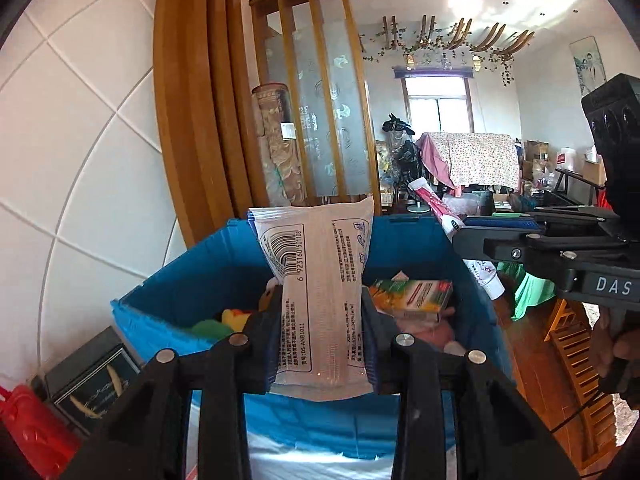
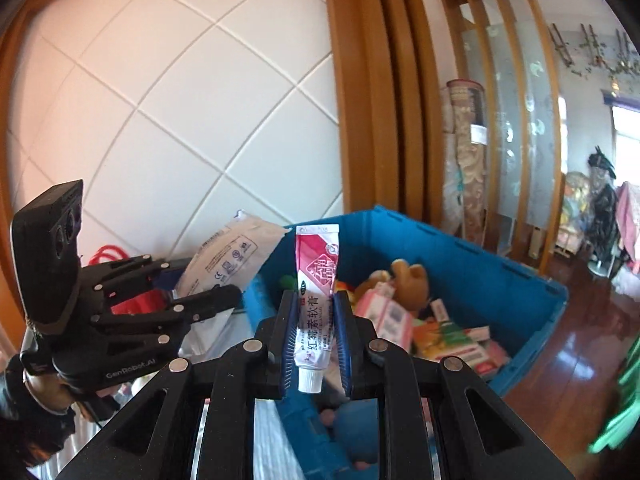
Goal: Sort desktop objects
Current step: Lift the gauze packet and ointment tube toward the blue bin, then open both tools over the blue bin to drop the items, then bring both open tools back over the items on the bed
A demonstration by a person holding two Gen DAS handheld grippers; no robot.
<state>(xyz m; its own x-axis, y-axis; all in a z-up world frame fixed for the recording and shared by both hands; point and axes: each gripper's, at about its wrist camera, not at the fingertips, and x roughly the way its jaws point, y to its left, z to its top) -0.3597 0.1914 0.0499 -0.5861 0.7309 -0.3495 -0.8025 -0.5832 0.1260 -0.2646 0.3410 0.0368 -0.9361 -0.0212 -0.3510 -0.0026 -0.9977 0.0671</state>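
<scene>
Left wrist view: a white packet (image 1: 320, 300) is clamped by the left gripper (image 1: 322, 320) above the blue crate (image 1: 192, 276); an ointment tube (image 2: 316, 308) is pinched by the right gripper (image 2: 316, 336). Several items are already binned; both held ones remain to be dropped.

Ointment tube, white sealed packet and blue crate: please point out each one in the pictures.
ointment tube (image 2: 316, 304), right wrist view, on its printed middle.
white sealed packet (image 1: 320, 300), left wrist view, on its printed back.
blue crate (image 2: 460, 256), right wrist view, on its inner far wall.
</scene>
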